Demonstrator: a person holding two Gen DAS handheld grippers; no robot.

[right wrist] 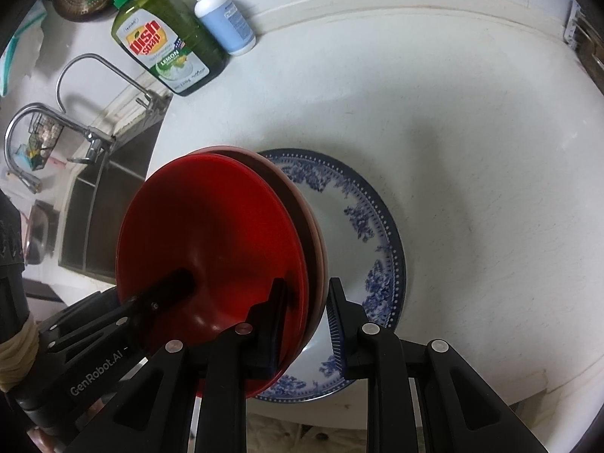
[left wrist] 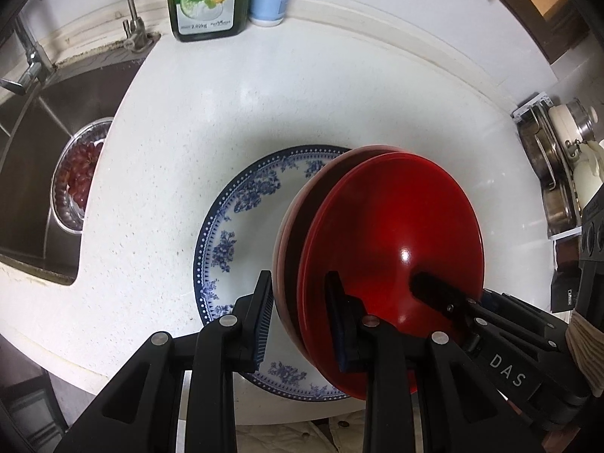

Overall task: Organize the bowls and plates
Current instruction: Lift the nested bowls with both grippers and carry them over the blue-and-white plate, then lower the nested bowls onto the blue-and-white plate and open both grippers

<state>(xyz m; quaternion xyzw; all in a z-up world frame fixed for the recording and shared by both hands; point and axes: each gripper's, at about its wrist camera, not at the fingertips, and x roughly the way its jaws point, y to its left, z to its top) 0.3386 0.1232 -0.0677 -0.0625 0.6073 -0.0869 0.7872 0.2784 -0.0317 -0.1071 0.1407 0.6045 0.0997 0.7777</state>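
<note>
A red bowl (left wrist: 392, 249) nests inside a pink bowl (left wrist: 287, 234), and both stand tilted on edge over a blue-and-white floral plate (left wrist: 241, 226) on the white counter. My left gripper (left wrist: 302, 321) straddles the near rims of both bowls, with its jaws open wider than the rims. My right gripper (right wrist: 305, 324) straddles the same rims (right wrist: 302, 264) from the other side, jaws also apart. Each gripper shows in the other's view, with one finger inside the red bowl (right wrist: 211, 245). The plate (right wrist: 377, 226) lies flat beneath.
A steel sink (left wrist: 45, 173) with a colander of red fruit (left wrist: 75, 177) lies left. A green dish soap bottle (right wrist: 166, 45) and a white-blue pump bottle (right wrist: 226, 22) stand at the back. A rack with metal ware (left wrist: 558, 158) is at the right. The counter's front edge is close.
</note>
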